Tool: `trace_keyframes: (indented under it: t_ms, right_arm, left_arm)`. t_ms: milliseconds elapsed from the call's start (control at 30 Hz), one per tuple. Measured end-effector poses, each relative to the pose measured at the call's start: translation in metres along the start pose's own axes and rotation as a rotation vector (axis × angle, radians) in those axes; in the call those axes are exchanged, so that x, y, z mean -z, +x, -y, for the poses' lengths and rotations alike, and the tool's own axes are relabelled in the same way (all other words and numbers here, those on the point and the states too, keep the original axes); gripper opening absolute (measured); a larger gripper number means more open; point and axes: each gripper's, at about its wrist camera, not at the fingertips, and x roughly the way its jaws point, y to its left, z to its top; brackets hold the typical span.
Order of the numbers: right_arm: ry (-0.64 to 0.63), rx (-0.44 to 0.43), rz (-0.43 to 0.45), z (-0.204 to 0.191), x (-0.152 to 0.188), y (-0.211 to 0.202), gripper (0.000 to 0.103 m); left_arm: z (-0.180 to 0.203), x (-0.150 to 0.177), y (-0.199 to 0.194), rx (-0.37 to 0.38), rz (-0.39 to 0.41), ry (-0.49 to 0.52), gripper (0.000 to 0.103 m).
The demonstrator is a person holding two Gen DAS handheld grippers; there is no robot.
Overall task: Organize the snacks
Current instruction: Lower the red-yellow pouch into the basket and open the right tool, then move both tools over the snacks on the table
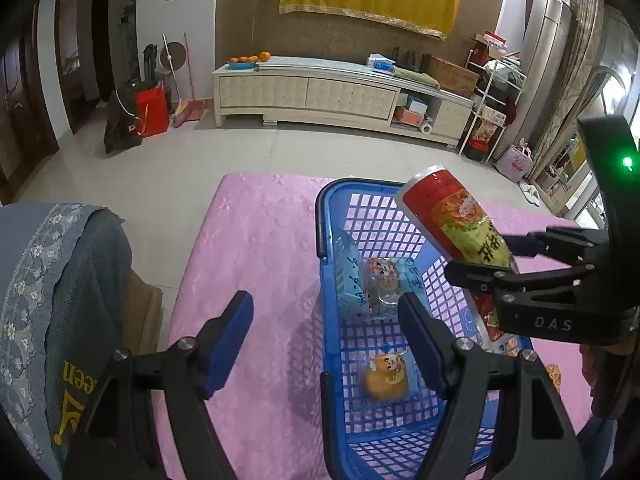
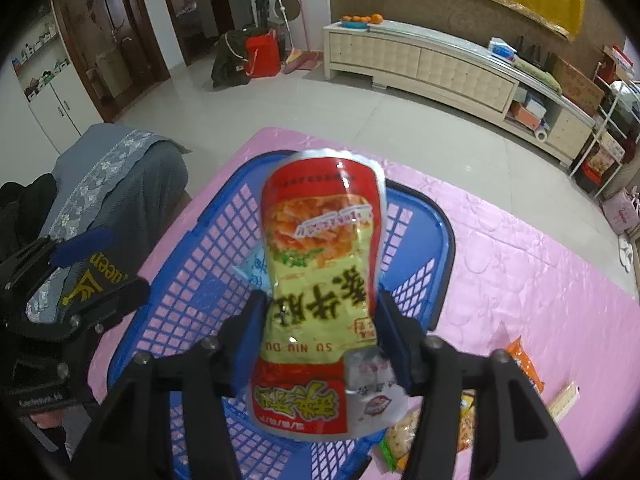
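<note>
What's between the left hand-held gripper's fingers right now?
Nothing is held. In the left wrist view, the left hand-held gripper stands open, with the blue basket rim and pink tablecloth below the gap.

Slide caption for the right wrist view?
Right gripper holding a red-and-yellow snack bag above the blue basket.

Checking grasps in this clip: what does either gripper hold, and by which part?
The right gripper has the red-and-yellow snack packet between its jaws at the lower half; pad contact unclear. The left gripper holds nothing.
</note>
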Motion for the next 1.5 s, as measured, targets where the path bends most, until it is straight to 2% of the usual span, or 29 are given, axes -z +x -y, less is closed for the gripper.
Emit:
trace_keyframes:
  t_ms: [67, 100, 200, 533, 933, 1000, 1067, 1233, 1500]
  right_arm:
    - [-0.027, 0.015, 0.027, -0.002, 0.001, -0.001, 0.098]
    - [-0.039, 0.047, 0.049, -0.001, 0.002, -0.004, 0.102]
    - [-0.058, 0.108, 0.077, 0.003, 0.006, -0.012, 0.103]
    - [0.016, 0.089, 0.079, 0.026, 0.033, -0.059, 0.103]
    - [0.082, 0.075, 0.127, 0.046, 0.079, -0.133, 0.103]
    - [0.097, 0.073, 0.13, 0.051, 0.087, -0.141, 0.103]
    - [0.107, 0.076, 0.135, 0.057, 0.098, -0.149, 0.103]
    - [0.139, 0.071, 0.138, 0.073, 0.127, -0.164, 0.103]
    - [0.18, 0.12, 0.141, 0.1, 0.173, -0.173, 0.103]
  left_arm:
    - [0.002, 0.003, 0.0, 0.006, -0.003, 0.0, 0.073]
    - [0.003, 0.005, 0.0, 0.006, -0.006, 0.004, 0.073]
    - [0.005, 0.007, -0.001, 0.0, -0.012, 0.019, 0.073]
    - [0.03, 0.013, -0.026, 0.013, -0.008, 0.058, 0.073]
    - [0.097, 0.028, -0.078, 0.054, 0.03, 0.138, 0.073]
    - [0.11, 0.033, -0.085, 0.087, 0.036, 0.156, 0.079]
    - [0.123, 0.038, -0.091, 0.092, 0.053, 0.18, 0.079]
    - [0.155, 0.049, -0.093, 0.132, 0.04, 0.221, 0.079]
    - [0.205, 0.07, -0.084, 0.15, 0.036, 0.3, 0.079]
